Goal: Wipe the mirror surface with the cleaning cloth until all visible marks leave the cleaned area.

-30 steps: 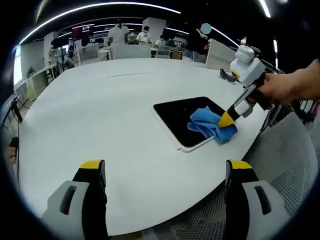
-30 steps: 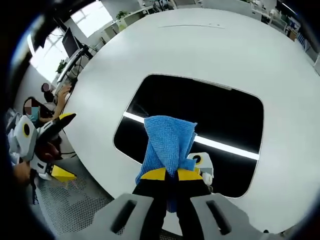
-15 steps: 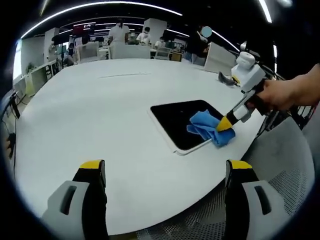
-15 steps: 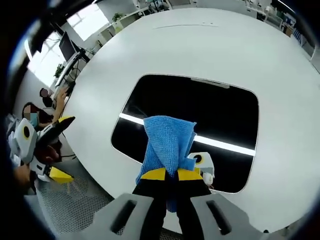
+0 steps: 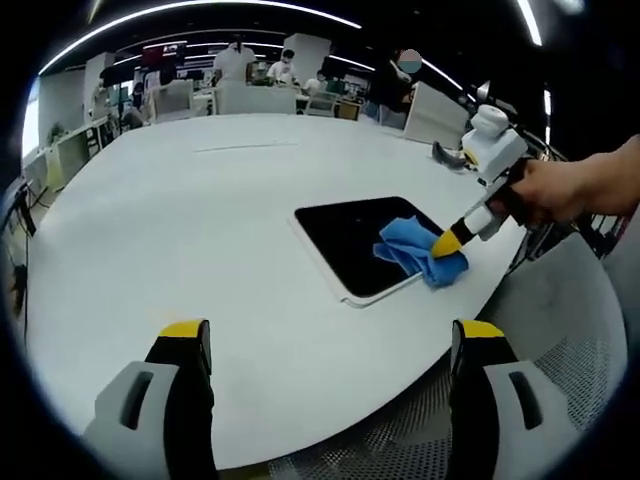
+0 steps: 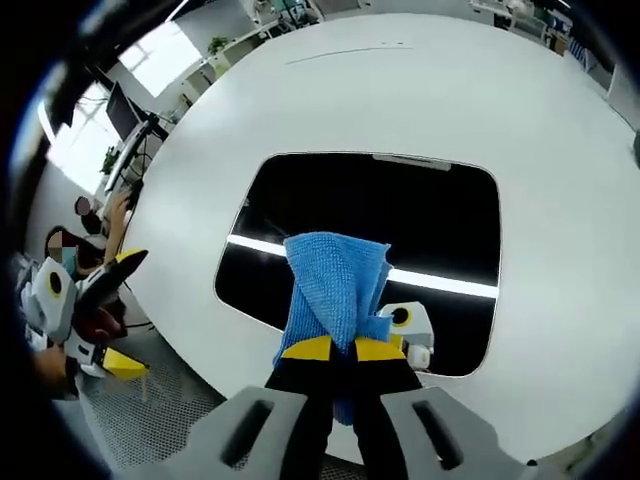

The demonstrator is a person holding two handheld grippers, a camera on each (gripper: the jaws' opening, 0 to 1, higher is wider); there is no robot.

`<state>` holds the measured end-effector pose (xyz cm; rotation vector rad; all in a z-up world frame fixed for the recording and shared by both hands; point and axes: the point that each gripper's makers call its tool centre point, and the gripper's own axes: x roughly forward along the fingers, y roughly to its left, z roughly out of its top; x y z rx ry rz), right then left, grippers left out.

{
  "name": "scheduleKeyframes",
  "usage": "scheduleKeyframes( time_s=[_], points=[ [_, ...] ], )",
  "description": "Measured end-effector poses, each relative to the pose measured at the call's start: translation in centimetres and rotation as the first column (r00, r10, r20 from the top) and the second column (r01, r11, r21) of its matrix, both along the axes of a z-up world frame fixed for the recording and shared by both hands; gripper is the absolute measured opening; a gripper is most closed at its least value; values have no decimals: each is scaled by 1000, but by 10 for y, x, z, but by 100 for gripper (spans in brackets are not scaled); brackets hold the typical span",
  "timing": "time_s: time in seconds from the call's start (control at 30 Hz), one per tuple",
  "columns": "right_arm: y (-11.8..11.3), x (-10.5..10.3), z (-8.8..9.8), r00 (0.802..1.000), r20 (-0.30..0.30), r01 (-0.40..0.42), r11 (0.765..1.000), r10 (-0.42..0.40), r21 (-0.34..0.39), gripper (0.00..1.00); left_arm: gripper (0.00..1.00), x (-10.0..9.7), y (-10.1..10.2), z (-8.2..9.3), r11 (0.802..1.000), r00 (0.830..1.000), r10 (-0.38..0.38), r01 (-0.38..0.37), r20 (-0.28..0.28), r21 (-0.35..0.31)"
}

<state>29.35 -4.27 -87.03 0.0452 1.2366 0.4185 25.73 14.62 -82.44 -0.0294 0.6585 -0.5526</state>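
Note:
A dark rectangular mirror point(image 5: 352, 235) point(image 6: 400, 215) with a white rim lies flat on the white table, near its right edge. My right gripper point(image 6: 334, 349) point(image 5: 447, 240) is shut on a blue cleaning cloth point(image 6: 335, 285) point(image 5: 413, 249), which rests on the mirror's near side. The mirror reflects a bright ceiling light strip and the gripper's own camera box. My left gripper point(image 5: 330, 345) hangs open over the table's near edge, well short of the mirror, with nothing between its jaws. It also appears at the left of the right gripper view point(image 6: 110, 310).
The round white table point(image 5: 180, 230) spreads wide around the mirror. A grey mesh chair point(image 5: 560, 330) stands beside the table's edge. People and desks point(image 5: 250, 85) are far behind. A person's hand point(image 5: 565, 190) holds the right gripper.
The right gripper and cloth have shifted slightly across the mirror's near side. Both views have drifted a little, so the mirror sits a bit further left in the left gripper view.

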Motion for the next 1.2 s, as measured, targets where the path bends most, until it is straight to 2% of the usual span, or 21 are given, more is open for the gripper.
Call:
scheduleKeyframes(
  time_s=[0.3,0.6,0.7,1.2],
  points=[
    [5,18,0,999,13,-33,999,34,-34,0,99,2,5,1,999,999,34,-34,-1,-8],
    [6,48,-1,1000,20,-18,999,19,-43,0,99,3,6,-1,999,999,44,-45,-11,-11],
    [3,57,-1,997,43,-57,995,61,-88,0,99,3,6,-1,999,999,45,-45,-13,-9],
    [2,91,0,999,41,-29,998,32,-58,0,99,1,1,-4,1000,999,24,-25,-32,-12]
  ],
)
